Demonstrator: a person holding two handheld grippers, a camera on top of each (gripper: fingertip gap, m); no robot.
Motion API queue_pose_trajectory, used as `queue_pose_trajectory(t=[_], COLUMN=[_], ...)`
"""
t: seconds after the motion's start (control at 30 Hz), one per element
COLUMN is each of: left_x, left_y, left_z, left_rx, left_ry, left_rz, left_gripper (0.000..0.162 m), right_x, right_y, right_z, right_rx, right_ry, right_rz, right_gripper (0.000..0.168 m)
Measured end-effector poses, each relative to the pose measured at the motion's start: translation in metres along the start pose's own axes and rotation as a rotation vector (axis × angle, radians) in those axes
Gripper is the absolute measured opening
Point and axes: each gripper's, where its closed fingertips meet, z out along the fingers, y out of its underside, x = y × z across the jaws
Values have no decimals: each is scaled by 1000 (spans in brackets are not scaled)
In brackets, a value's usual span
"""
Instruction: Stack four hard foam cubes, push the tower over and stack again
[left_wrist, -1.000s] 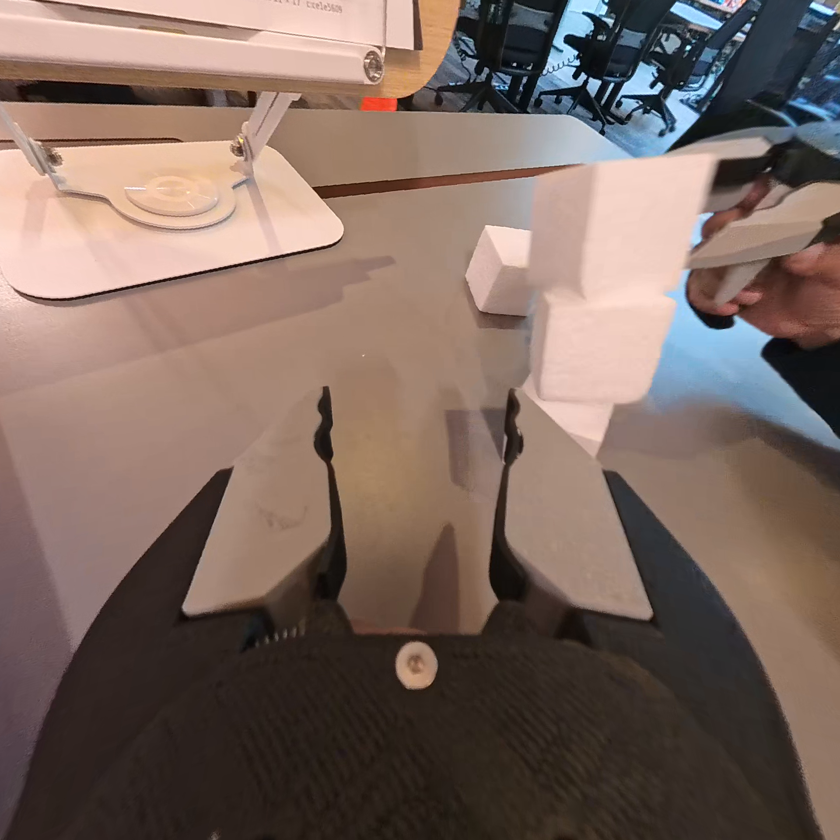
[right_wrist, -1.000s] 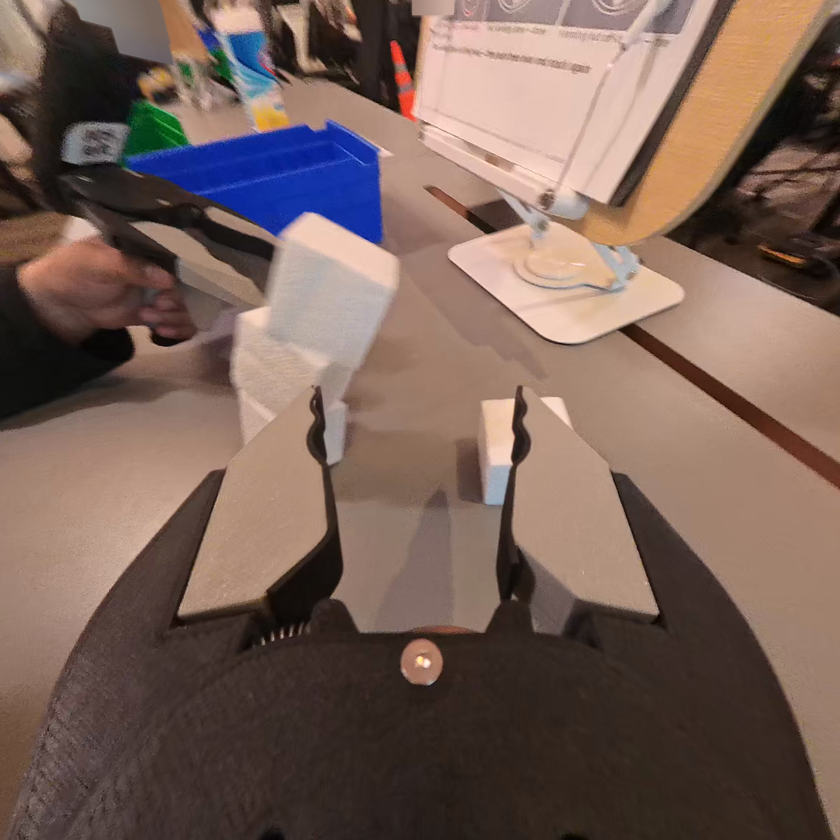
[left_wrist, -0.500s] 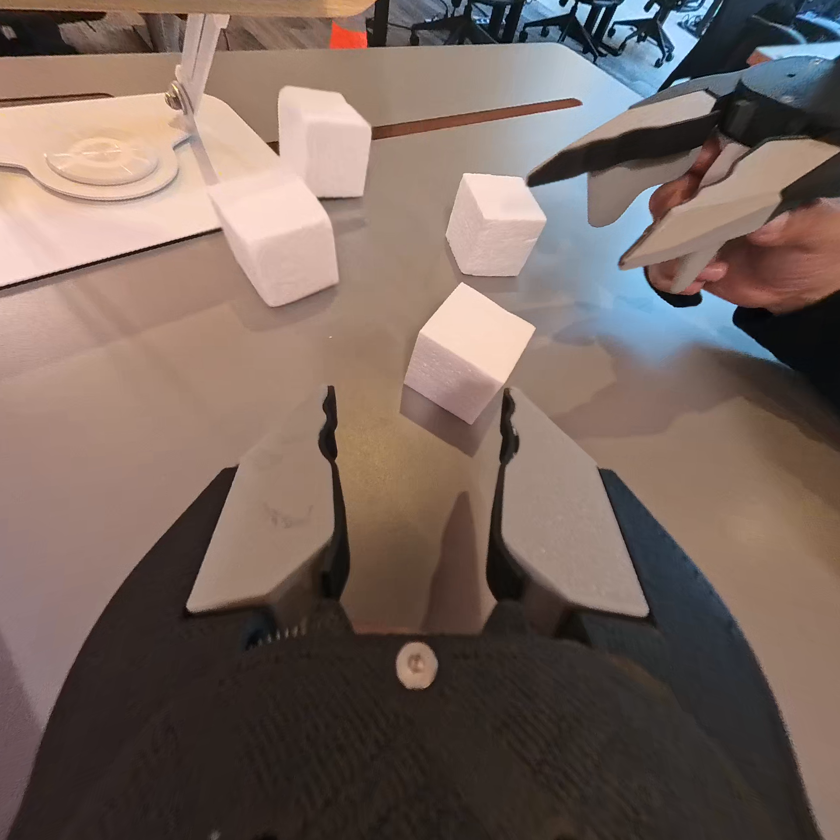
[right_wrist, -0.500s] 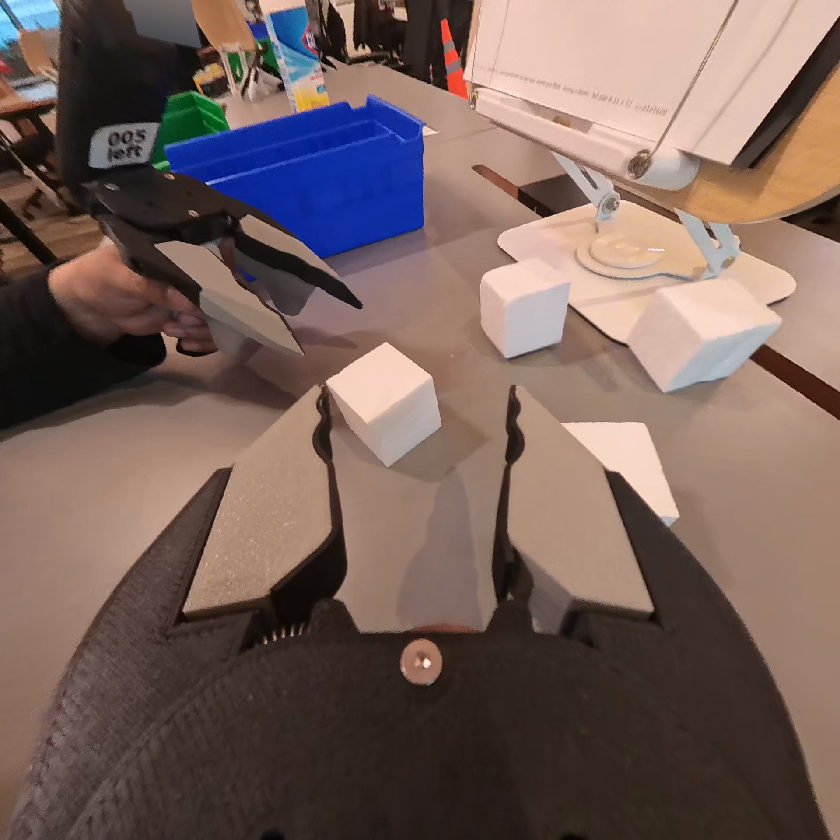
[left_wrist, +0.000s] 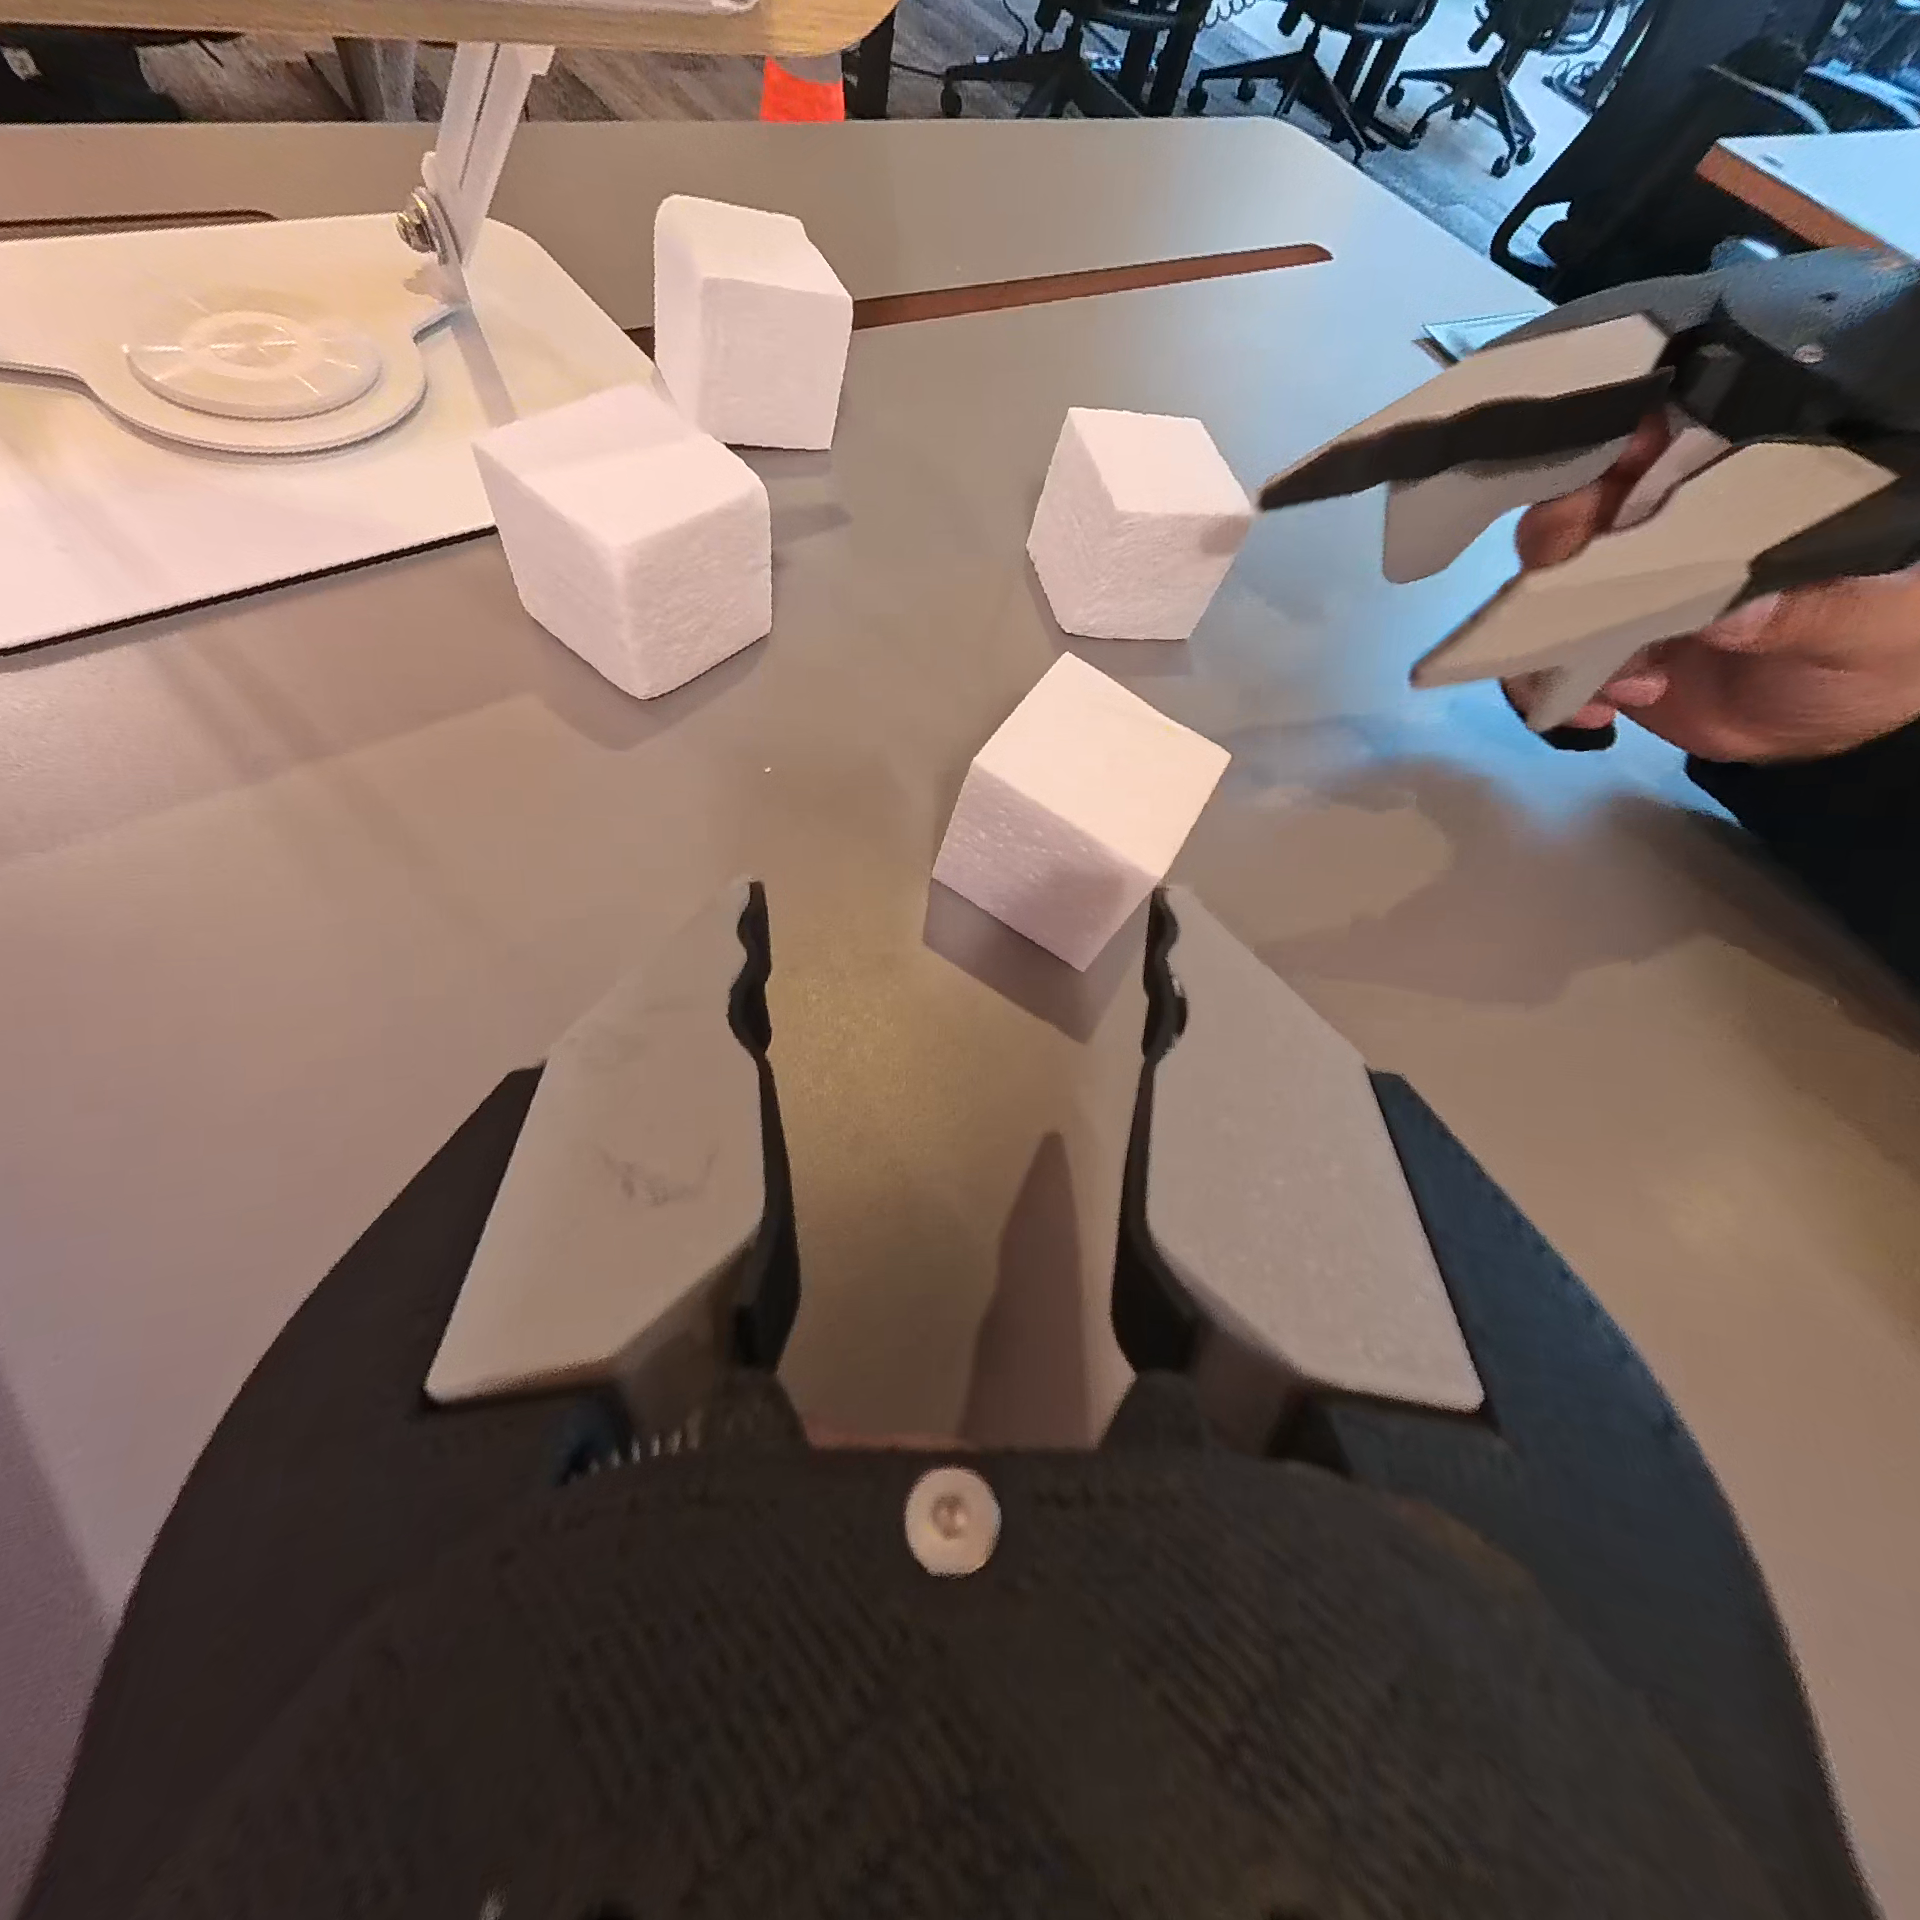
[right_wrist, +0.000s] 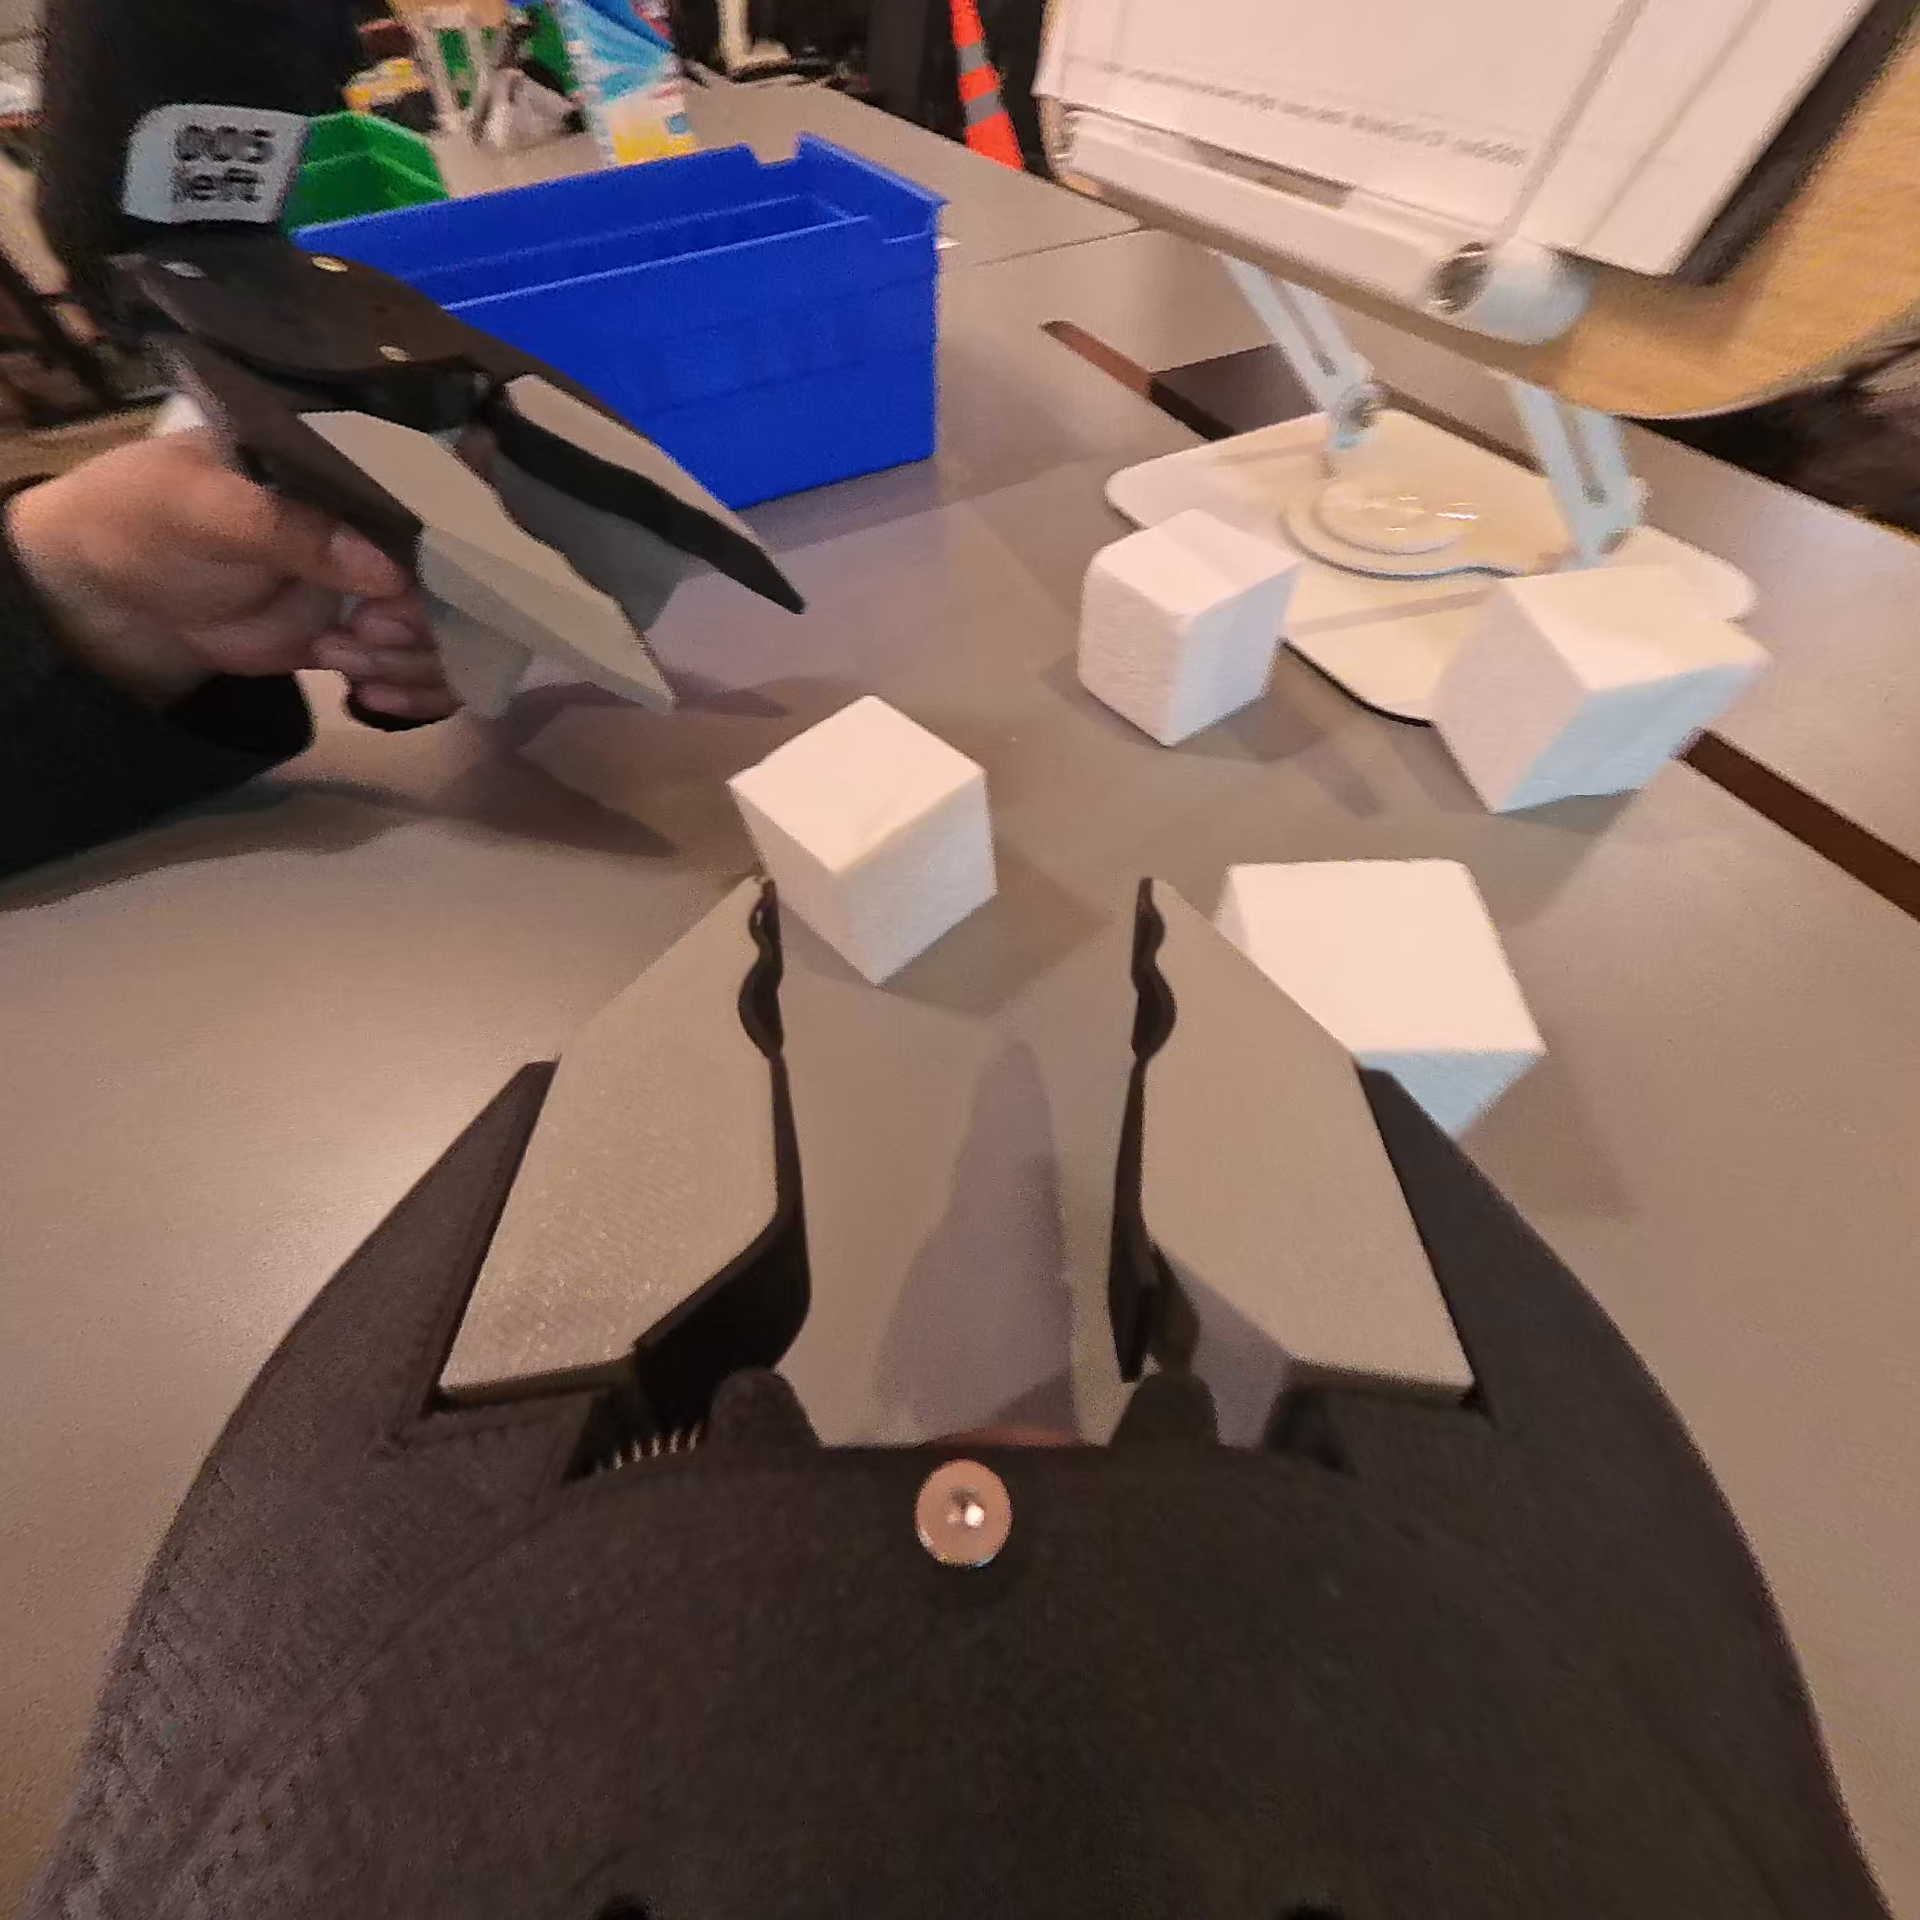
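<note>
1. I hold my left gripper (left_wrist: 951, 935) low over the grey table (left_wrist: 312, 935); its jaws stand apart with nothing between them.
2. My right gripper (right_wrist: 951, 935) is likewise spread wide and empty, also low over the table.
3. All four white foam cubes lie scattered singly on the table; none rests on another. I take the white stand base (left_wrist: 208, 416) as my landmark.
4. The far cube (left_wrist: 748, 322) sits just beside the base's edge, on the side away from my left gripper; in the right wrist view it is the tilted block (right_wrist: 1590, 696), and it seems to lean on the base's rim.
5. The second cube (left_wrist: 634, 551) sits at the base's near corner, touching or just off it; I cannot tell which.
6. The third cube (left_wrist: 1132, 520) lies well apart from the base, and the tips of my right gripper, seen from the left wrist view (left_wrist: 1340, 571), hang just beside it.
7. The nearest cube (left_wrist: 1075, 816) lies farthest from the base, turned corner-on, just ahead of my left gripper's right fingertip (left_wrist: 1158, 920).
8. Beyond the base, in the right wrist view, a blue bin (right_wrist: 707, 312) stands on the table, well apart from every cube.
</note>
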Motion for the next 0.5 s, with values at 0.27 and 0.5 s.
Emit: queue_pose_trajectory(t=[0.27,0.5], left_x=[2,4], left_y=[-2,1], left_z=[-1,-1], left_rx=[7,-11], left_ry=[-1,-5], left_rz=[8,31], left_gripper=[71,71], right_x=[64,75], right_y=[21,24], right_z=[-31,-18], right_rx=[5,-74], right_ry=[307,332], right_rz=[76,-53], right_gripper=[71,76])
